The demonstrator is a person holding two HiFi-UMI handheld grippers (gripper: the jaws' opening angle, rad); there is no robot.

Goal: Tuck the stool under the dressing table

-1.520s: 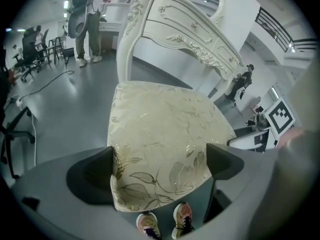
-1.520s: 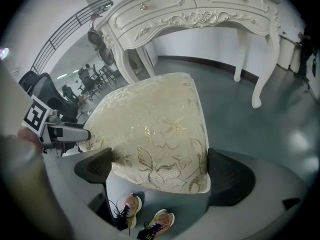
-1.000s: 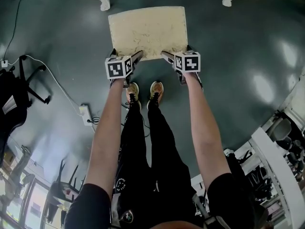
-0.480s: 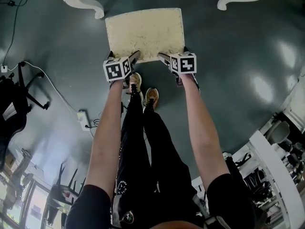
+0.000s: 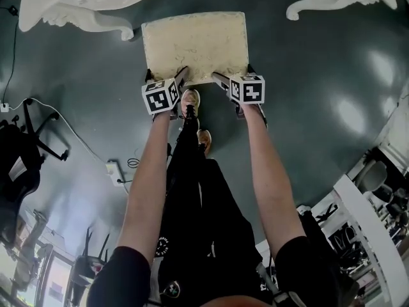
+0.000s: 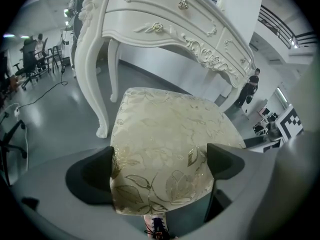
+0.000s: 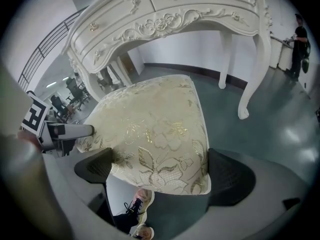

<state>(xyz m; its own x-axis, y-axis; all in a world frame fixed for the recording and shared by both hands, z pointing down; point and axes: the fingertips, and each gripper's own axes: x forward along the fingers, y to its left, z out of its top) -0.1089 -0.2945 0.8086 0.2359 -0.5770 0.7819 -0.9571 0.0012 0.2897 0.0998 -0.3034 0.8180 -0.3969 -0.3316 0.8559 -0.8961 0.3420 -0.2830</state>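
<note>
The left tool [image 5: 166,77] is clamped on the near-left corner of the cushioned stool [image 5: 195,42] and the right tool [image 5: 233,74] on its near-right corner, apparently to keep the push square. The stool stands on the floor between the legs of the white dressing table [image 5: 77,5], seemingly not yet tucked in.

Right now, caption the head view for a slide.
Left gripper and right gripper clamp the stool near the dressing table.

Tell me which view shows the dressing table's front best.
The right gripper view: the dressing table spans it, with the carved front, knobs and legs showing beyond the stool. The left gripper view shows it at a slant, near leg foremost. The head view catches only white parts at the frame's top.
</note>
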